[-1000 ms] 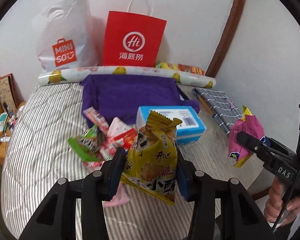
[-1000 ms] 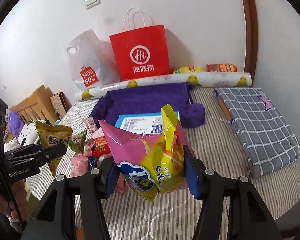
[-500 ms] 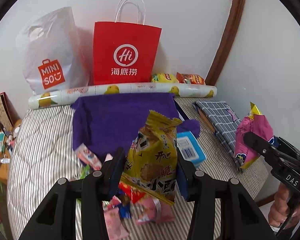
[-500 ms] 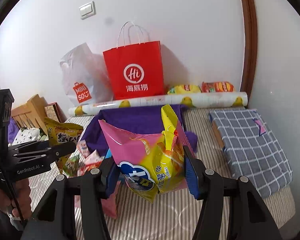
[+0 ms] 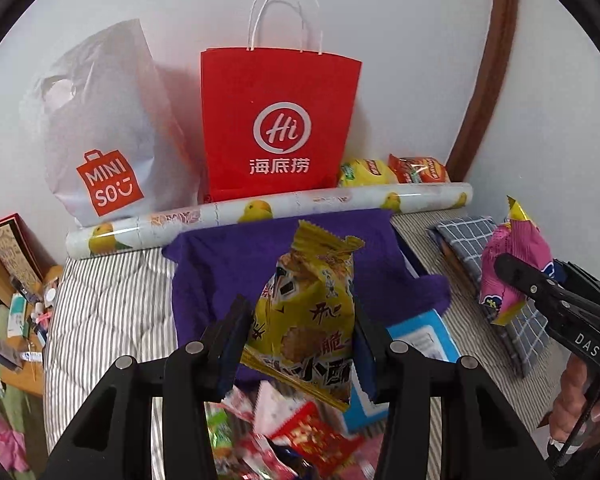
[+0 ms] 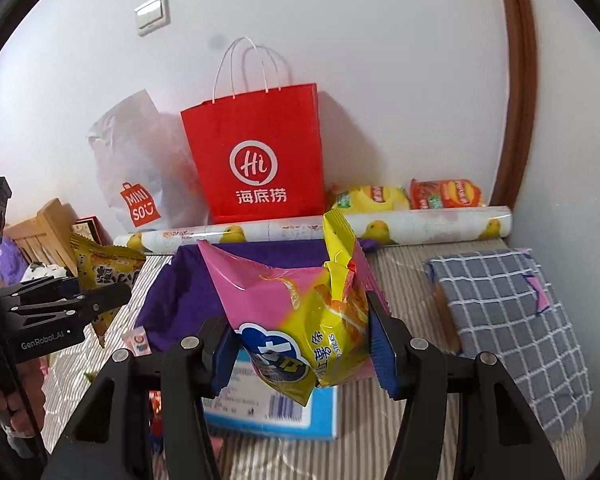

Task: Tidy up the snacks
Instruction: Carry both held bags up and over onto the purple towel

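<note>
My left gripper (image 5: 300, 344) is shut on a yellow cracker bag (image 5: 312, 308) and holds it above the bed. It also shows in the right wrist view (image 6: 104, 276). My right gripper (image 6: 304, 352) is shut on a pink and yellow potato-stick bag (image 6: 300, 312), also seen at the right of the left wrist view (image 5: 512, 264). A pile of small snack packets (image 5: 300, 436) lies on the bed below the left gripper. A red paper bag (image 5: 278, 128) and a white MINISO plastic bag (image 5: 104, 140) stand against the wall.
A purple cloth (image 5: 236, 268) and a blue-rimmed box (image 6: 276, 408) lie on the striped bed (image 5: 104, 312). A lemon-print roll (image 5: 268, 212) lies before the bags, two chip bags (image 5: 396, 170) behind it. A grey checked bundle (image 6: 512, 320) lies at right. Cluttered wooden furniture (image 5: 12, 280) stands at left.
Both grippers have moved forward toward the wall with their bags still held. The red and white bags look nearer and larger; the snack pile and blue box have slid toward the lower frame edge.
</note>
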{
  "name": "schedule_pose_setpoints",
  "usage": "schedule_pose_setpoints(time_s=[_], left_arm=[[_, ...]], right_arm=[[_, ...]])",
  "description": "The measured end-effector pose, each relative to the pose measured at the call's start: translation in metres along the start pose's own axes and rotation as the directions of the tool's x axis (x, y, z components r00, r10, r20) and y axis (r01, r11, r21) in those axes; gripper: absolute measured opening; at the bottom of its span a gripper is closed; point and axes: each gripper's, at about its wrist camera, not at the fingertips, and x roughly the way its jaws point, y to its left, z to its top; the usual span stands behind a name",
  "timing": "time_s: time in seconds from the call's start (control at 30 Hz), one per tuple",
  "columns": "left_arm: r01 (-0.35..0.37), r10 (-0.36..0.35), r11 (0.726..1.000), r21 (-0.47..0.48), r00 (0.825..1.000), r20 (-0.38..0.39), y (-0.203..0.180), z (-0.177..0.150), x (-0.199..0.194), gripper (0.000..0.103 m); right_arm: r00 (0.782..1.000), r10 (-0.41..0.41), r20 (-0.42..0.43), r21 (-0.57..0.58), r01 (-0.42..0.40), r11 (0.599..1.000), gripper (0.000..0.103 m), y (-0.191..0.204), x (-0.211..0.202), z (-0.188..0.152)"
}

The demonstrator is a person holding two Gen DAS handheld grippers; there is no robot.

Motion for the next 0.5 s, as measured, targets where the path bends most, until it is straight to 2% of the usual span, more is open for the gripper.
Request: schedule_pose_setpoints(time_s=[0.5], left_arm=[[-0.030, 0.030, 0.999, -0.015, 0.999, -0.044, 0.027, 0.037, 0.060, 0.045]], right_arm=[[0.998, 0.032, -0.047, 0.000, -0.032, 0.999, 0.056, -0.004, 0.084, 0.042]])
